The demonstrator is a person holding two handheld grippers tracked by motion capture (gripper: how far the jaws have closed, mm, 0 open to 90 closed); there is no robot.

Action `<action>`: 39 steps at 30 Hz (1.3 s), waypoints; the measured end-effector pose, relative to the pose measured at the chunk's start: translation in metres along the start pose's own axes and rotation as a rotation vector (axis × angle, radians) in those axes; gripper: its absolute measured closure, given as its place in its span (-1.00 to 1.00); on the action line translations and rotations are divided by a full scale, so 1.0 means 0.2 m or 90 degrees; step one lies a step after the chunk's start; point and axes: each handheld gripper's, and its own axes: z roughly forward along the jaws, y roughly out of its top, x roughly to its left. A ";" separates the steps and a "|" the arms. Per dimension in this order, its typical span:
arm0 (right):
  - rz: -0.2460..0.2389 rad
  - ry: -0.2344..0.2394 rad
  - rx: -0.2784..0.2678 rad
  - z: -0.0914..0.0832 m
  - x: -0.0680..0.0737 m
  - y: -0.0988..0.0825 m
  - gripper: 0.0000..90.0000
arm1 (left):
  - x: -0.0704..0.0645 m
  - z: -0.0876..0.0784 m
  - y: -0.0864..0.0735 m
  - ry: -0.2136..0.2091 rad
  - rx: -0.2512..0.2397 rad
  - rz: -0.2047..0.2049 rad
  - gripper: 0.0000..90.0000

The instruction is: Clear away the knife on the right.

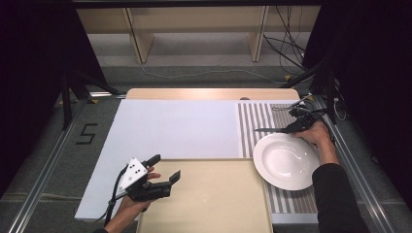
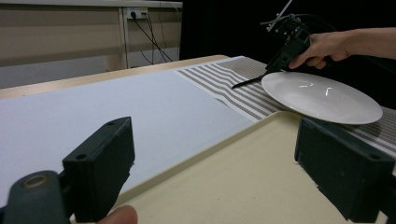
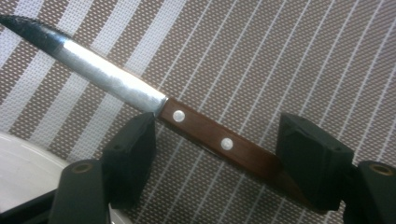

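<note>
On the counter I see a large white mat (image 1: 170,128), a shallow beige rectangular tray (image 1: 209,199) at the near edge, a brown-and-white striped woven placemat (image 1: 255,121) on the right, and a round white deep plate (image 1: 285,161) resting on it. My left tongs (image 1: 166,167) hover open above the tray's left corner. My right tongs (image 3: 217,154) sit open astride the brown wooden handle of a steel knife (image 3: 140,98), which lies on the placemat just beyond the plate.
</note>
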 end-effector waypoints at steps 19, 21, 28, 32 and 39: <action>-0.063 -0.032 0.049 -0.01 0.01 0.01 -0.08 | 0.00 0.00 0.00 0.002 0.001 0.000 -0.73; -0.064 -0.029 0.049 -0.01 0.02 0.01 -0.04 | 0.00 0.00 0.00 0.002 0.001 -0.001 -0.73; -0.079 -0.020 0.052 -0.02 0.02 0.01 0.10 | 0.00 0.00 0.00 0.004 0.002 -0.001 -0.73; -0.085 -0.015 0.057 -0.02 0.03 0.02 0.21 | 0.00 0.00 0.00 0.003 0.001 0.000 -0.73; -0.095 0.006 0.065 -0.02 0.05 0.02 0.56 | 0.00 0.00 0.00 0.003 0.001 0.001 -0.73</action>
